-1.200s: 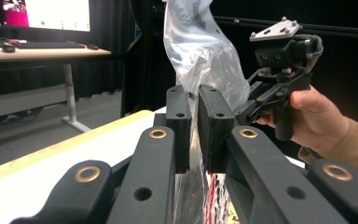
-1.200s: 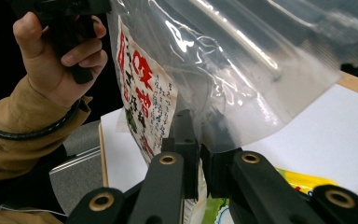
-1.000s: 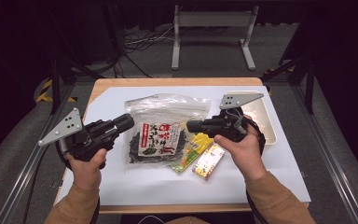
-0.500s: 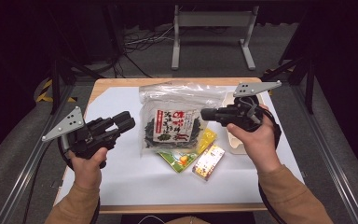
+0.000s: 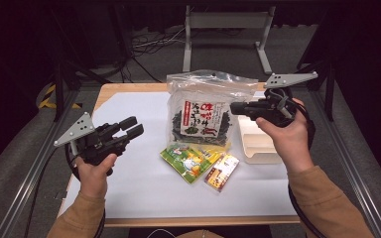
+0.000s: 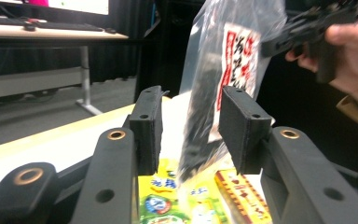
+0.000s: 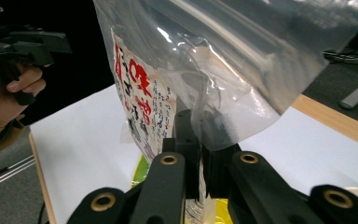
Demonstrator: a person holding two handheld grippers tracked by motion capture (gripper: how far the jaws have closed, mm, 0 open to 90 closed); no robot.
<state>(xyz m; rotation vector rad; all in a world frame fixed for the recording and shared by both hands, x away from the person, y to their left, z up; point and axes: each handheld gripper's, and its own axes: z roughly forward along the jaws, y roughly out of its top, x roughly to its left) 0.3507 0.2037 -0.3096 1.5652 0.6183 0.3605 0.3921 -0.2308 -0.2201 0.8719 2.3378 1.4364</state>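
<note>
From above, my right gripper (image 5: 234, 108) pinches the side of the clear seaweed bag (image 5: 201, 111) and holds it upright over the white sheet (image 5: 129, 173), its lower end just above a green packet (image 5: 188, 161) and an orange packet (image 5: 222, 171); a cream tray (image 5: 258, 146) sits beneath my right hand. My left gripper (image 5: 131, 127) hangs well to the left of the bag, its jaws apart, having just been opening with nothing between them. Along my left gripper (image 6: 191, 126), the bag (image 6: 223, 60) hangs farther off beyond the gap. Along my right gripper (image 7: 200, 140), the jaws are pressed together on the plastic (image 7: 205, 60), though the film is crumpled and I think only its edge is caught.
</note>
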